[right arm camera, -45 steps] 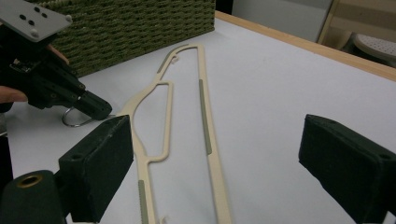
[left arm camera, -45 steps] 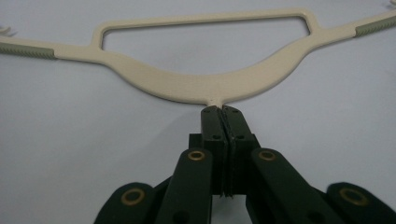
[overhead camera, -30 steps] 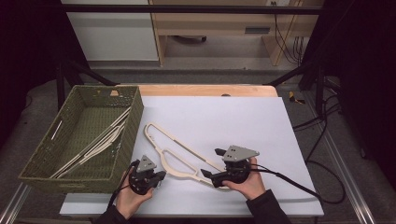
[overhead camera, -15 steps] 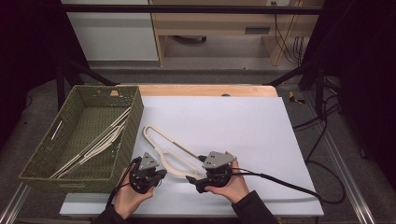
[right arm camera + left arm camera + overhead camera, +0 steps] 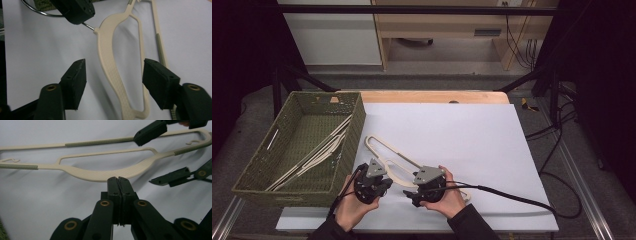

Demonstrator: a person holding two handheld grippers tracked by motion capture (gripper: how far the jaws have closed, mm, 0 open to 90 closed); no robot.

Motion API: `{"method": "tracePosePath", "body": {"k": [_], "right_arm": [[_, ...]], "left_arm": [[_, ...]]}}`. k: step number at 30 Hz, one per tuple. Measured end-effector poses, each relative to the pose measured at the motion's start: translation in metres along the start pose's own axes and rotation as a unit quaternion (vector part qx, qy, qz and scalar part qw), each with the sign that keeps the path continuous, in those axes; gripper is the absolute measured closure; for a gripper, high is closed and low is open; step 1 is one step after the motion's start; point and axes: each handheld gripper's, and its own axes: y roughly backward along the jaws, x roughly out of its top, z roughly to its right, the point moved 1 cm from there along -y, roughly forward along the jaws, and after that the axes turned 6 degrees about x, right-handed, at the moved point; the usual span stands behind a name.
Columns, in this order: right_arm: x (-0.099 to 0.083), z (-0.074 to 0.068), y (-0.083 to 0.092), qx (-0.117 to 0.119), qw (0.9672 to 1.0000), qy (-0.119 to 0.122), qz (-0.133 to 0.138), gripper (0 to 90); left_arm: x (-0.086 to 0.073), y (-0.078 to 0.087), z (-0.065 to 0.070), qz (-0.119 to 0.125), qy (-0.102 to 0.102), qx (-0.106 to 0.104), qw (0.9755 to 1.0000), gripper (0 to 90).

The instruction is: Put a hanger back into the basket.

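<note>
Cream plastic hanger (image 5: 397,162) lay on the white sheet (image 5: 472,145) covering the desk (image 5: 432,96), near its front edge and just right of the green woven basket (image 5: 262,165), with its far loop pointing toward the basket's corner. Left tool (image 5: 371,186) was held in the left hand (image 5: 349,205) at the hanger's near-left part; in the left tool view its jaws stood pressed flat together right at the hanger's broad curved shoulder (image 5: 105,175), and whether they pinched anything could not be told from there. In the right tool view the left tool sat over the hanger's wire hook (image 5: 37,11), where the wire meets the plastic neck. Right tool (image 5: 424,187), in the right hand (image 5: 447,200), had just been closing its jaws; they stood partly apart, one pad on each side of the hanger's curved shoulder bar (image 5: 110,72), with clear gaps, touching nothing. Similar cream hangers (image 5: 312,155) lay inside the basket. Black cable (image 5: 512,197) trailed from the right tool across the sheet to the right.
</note>
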Motion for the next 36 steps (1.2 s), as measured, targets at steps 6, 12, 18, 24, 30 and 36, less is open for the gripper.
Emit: {"method": "tracePosePath", "body": {"k": [6, 12, 18, 24, 30, 36], "right_arm": [[-0.002, -0.001, -0.008, -0.008, 0.9997, 0.012, -0.021, 48.1], [-0.001, -0.005, -0.014, -0.007, 0.9993, 0.025, -0.027, 64.4], [0.0, -0.005, -0.013, -0.004, 0.999, 0.032, -0.03, 70.4], [0.0, -0.005, -0.011, -0.007, 0.9987, 0.042, -0.028, 72.2], [0.002, -0.004, -0.006, -0.012, 0.9979, 0.06, -0.022, 74.2], [0.005, -0.001, 0.0, -0.012, 0.9973, 0.069, -0.022, 76.2]], "left_arm": [[0.003, 0.001, 0.002, -0.005, -0.002, 0.0, 1.0, 88.9], [0.003, 0.002, 0.004, -0.01, -0.004, -0.007, 0.9999, 88.9], [0.001, 0.001, 0.003, -0.001, 0.002, -0.012, 0.9999, 88.9], [0.0, 0.004, 0.001, 0.015, 0.001, -0.021, 0.9997, 88.4], [0.003, 0.022, -0.007, 0.092, 0.004, -0.05, 0.9945, 77.4], [0.001, 0.048, -0.023, 0.174, 0.025, -0.047, 0.9834, 50.8]]}}
